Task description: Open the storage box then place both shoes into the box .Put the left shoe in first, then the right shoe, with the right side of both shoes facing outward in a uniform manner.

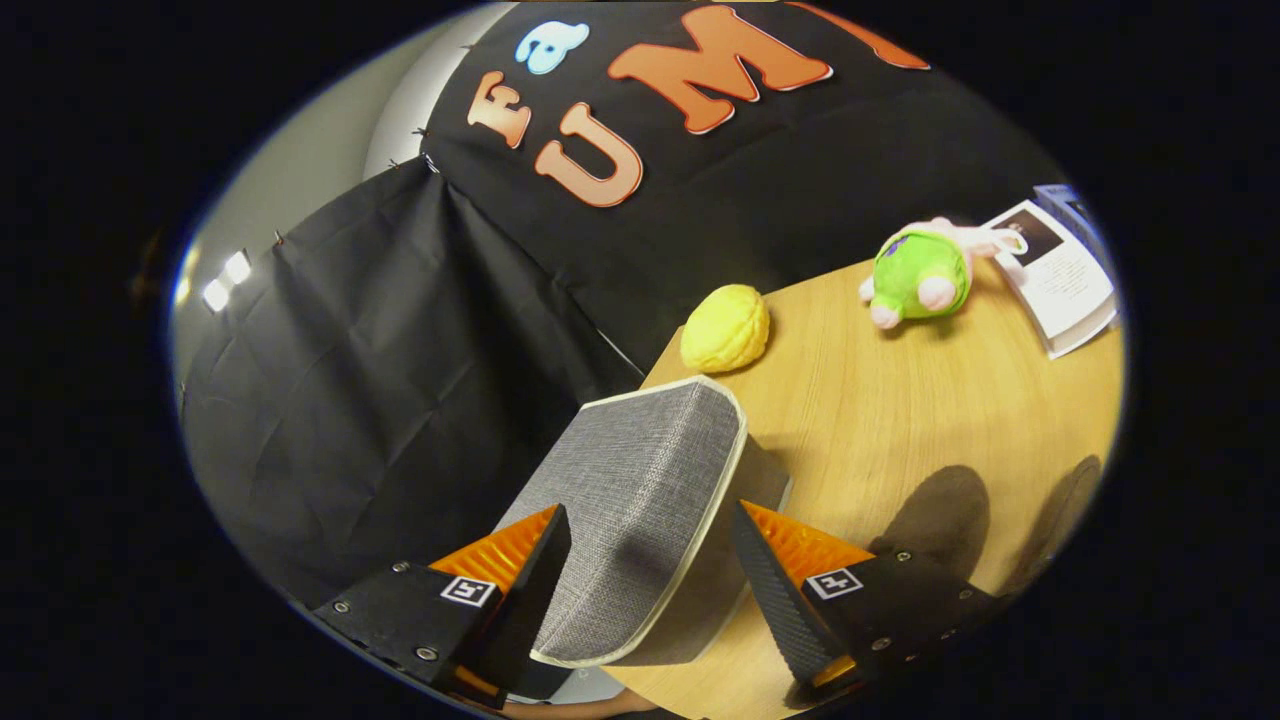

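Note:
The storage box's grey fabric lid (640,470), edged with pale trim, stands tilted up on edge between the fingers of my gripper (650,512). One finger (540,570) lies against the lid's woven outer face. The other finger (770,580) presses on its darker inner side. The lid reaches beyond the fingertips towards a yellow toy. The box body under the lid is hidden.
The wooden table (900,430) stretches beyond the fingers. On it lie a yellow lumpy toy (725,327) just past the lid, a green and pink plush (918,275) further off, and a printed sheet (1062,275) beside a blue crate (1075,205). Black cloth hangs past the table's edge.

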Demonstrator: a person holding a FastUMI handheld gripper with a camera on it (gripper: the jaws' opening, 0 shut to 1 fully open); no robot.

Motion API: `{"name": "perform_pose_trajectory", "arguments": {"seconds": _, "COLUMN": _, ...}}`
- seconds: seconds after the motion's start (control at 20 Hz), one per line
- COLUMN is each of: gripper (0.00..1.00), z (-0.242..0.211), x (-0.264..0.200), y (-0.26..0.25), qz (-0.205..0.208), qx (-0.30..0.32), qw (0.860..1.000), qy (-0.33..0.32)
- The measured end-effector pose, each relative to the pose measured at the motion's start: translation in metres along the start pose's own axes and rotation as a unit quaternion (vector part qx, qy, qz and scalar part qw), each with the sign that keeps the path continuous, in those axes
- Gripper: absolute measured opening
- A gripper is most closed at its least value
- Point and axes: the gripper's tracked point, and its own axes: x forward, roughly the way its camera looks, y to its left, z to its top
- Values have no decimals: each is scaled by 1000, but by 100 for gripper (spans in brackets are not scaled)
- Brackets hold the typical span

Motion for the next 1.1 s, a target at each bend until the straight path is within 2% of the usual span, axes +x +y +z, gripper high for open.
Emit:
{"name": "perform_pose_trajectory", "arguments": {"seconds": 0.3, "gripper": 97, "z": -11, "x": 27, "y": 4, "qz": 39, "qx": 54, "qw": 998, "qy": 20}}
{"name": "perform_pose_trajectory", "arguments": {"seconds": 0.55, "gripper": 97, "z": -20, "x": 42, "y": -9, "qz": 42, "qx": 88, "qw": 995, "qy": 28}}
{"name": "perform_pose_trajectory", "arguments": {"seconds": 0.7, "gripper": 96, "z": -17, "x": 43, "y": -2, "qz": 72, "qx": 144, "qw": 987, "qy": 26}}
{"name": "perform_pose_trajectory", "arguments": {"seconds": 1.0, "gripper": 76, "z": -13, "x": 35, "y": -1, "qz": 86, "qx": 141, "qw": 986, "qy": 19}}
{"name": "perform_pose_trajectory", "arguments": {"seconds": 1.1, "gripper": 67, "z": -5, "x": 30, "y": 8, "qz": 106, "qx": 140, "qw": 984, "qy": 9}}
